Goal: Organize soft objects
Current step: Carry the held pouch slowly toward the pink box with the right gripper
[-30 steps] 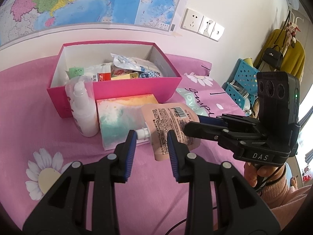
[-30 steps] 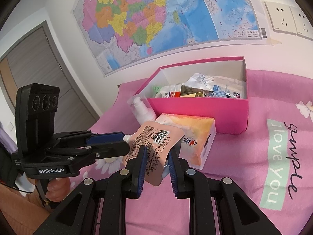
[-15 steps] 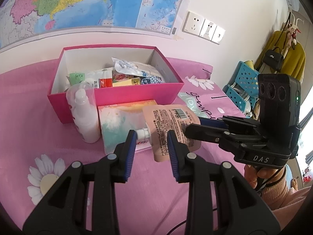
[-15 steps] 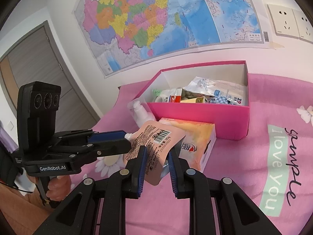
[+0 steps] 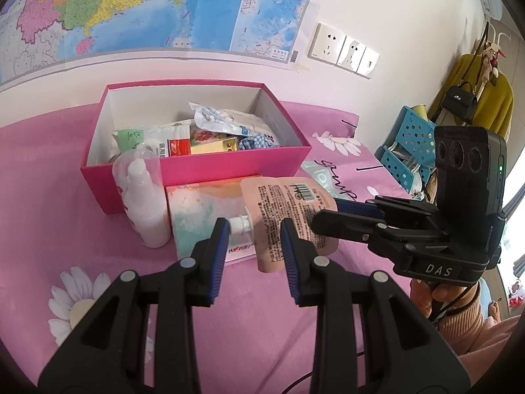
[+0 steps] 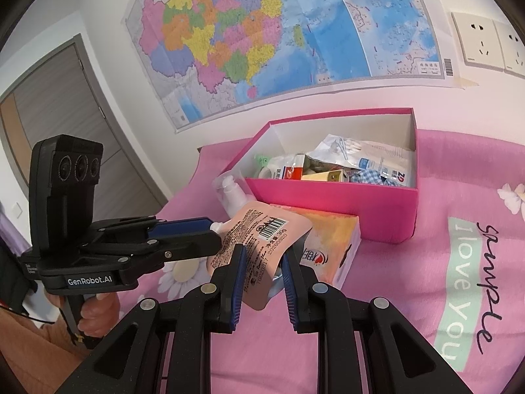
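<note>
Both grippers hold the peach spout pouch (image 5: 288, 216) mid-frame: left gripper (image 5: 252, 246) pinches its cap, right gripper (image 6: 262, 269) its body, probably to put it in the pink box (image 5: 197, 167).

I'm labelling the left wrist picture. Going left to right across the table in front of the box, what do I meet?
White pump bottle → tissue pack → peach pouch → right tongs.

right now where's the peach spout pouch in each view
Left wrist view: the peach pouch is centre, just above the left gripper, with the right gripper reaching in from the right.
Right wrist view: the pouch is lower centre, above the right gripper.
Shared landmark: the pink box behind it.
</note>
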Demonstrator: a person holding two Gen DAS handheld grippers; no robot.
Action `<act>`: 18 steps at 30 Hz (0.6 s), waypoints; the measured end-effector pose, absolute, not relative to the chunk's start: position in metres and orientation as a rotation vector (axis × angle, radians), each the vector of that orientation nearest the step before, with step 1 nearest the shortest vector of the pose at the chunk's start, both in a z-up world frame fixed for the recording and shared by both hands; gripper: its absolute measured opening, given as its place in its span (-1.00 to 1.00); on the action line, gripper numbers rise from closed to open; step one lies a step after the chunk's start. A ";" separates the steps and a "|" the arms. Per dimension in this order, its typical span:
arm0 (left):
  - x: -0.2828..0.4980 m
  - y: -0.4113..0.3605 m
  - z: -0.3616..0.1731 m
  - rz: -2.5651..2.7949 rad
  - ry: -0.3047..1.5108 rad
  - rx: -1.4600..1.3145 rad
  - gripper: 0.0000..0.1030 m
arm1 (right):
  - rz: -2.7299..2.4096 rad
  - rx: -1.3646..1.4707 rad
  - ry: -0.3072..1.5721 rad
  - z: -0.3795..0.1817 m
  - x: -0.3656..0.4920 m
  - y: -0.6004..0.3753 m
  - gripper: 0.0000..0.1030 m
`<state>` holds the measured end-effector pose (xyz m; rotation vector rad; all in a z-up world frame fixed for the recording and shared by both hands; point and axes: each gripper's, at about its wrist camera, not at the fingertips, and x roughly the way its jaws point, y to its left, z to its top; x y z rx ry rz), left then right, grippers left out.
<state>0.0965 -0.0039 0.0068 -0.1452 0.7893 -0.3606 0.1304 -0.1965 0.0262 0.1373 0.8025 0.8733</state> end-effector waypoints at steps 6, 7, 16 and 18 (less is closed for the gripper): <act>0.098 -0.004 0.008 -0.360 0.784 -0.142 -0.35 | 0.872 0.137 0.797 0.028 0.133 -0.196 -0.57; 0.098 -0.004 0.008 -0.359 0.784 -0.143 -0.35 | 0.871 0.137 0.796 0.028 0.133 -0.196 -0.57; 0.099 -0.005 0.010 -0.351 0.779 -0.141 -0.35 | 0.869 0.135 0.789 0.030 0.134 -0.196 -0.57; 0.101 -0.005 0.011 -0.351 0.779 -0.142 -0.35 | 0.868 0.133 0.787 0.031 0.135 -0.195 -0.57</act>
